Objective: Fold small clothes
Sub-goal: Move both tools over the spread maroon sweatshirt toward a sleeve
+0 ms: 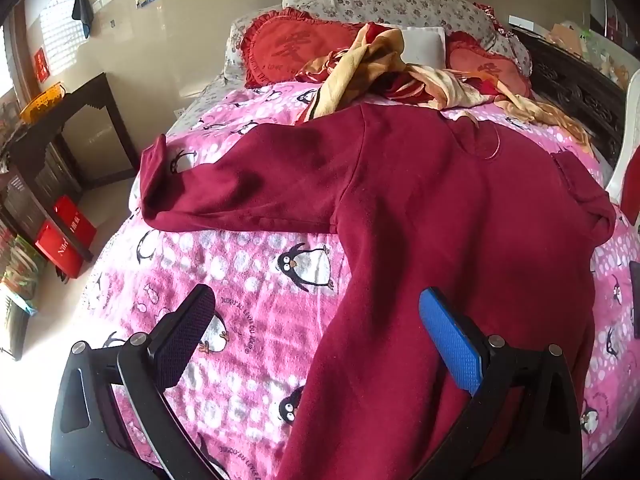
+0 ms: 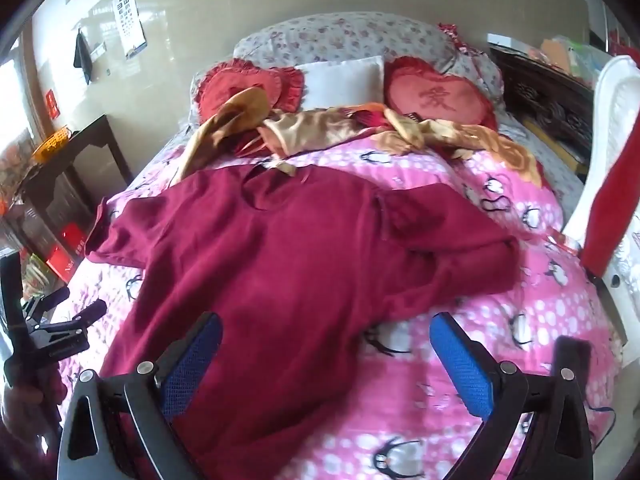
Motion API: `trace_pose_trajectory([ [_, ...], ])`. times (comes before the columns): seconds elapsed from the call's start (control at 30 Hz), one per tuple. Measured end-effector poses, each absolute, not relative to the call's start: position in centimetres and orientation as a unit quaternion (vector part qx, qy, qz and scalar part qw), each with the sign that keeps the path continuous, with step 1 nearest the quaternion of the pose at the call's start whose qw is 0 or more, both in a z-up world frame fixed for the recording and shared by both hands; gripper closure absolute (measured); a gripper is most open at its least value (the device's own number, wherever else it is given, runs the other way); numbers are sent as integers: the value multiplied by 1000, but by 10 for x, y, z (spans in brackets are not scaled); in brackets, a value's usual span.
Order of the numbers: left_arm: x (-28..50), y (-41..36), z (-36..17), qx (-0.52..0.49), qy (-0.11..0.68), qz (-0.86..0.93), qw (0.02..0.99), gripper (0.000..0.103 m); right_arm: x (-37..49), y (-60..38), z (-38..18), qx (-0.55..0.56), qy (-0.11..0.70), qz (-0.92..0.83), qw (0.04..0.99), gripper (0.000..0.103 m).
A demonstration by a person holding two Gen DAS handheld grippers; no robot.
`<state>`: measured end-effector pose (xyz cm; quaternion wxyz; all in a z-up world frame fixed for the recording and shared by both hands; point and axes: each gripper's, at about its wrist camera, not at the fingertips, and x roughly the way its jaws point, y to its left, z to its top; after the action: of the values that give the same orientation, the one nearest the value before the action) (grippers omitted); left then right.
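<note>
A dark red long-sleeved top (image 1: 432, 216) lies spread flat on a pink penguin blanket (image 1: 248, 280), neck toward the pillows. Its left sleeve (image 1: 240, 188) stretches out to the left; its right sleeve (image 2: 452, 248) lies folded back near the body. My left gripper (image 1: 316, 312) is open above the top's lower left edge, holding nothing. My right gripper (image 2: 326, 336) is open above the top's lower right edge (image 2: 280, 320), holding nothing. The left gripper also shows at the left edge of the right wrist view (image 2: 76, 308).
A crumpled gold and red blanket (image 1: 384, 68) and two red heart cushions (image 2: 436, 96) lie at the bed's head. A dark side table (image 1: 80, 128) and red boxes (image 1: 64, 236) stand left of the bed. A white chair (image 2: 612, 168) with red cloth stands right.
</note>
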<state>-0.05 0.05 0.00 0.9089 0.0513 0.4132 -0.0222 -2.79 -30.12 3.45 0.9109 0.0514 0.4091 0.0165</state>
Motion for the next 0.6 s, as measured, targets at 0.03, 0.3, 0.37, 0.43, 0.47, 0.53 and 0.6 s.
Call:
trace_pose_trajectory([
  [0.03,-1,1,1,50,413,-22,909,0,-24,-292,33,50,415,18,908,0],
  [0.3,-3,16,13,40,409,-14,911,1,-22,-255,34,61,412,39,908,0],
  [0.37,-6,19,18,36,402,-11,915,1,-24,-250,35,65,406,38,911,0],
  [0.43,-5,23,25,28,394,-6,918,1,-27,-245,39,62,397,35,915,0],
  [0.47,-5,23,27,25,394,-3,919,1,-27,-243,40,60,394,35,916,0],
  [0.53,-7,25,32,20,389,4,921,1,-28,-239,47,54,382,42,922,0],
  [0.6,-8,26,37,13,388,10,922,1,-26,-237,52,48,381,47,922,0],
])
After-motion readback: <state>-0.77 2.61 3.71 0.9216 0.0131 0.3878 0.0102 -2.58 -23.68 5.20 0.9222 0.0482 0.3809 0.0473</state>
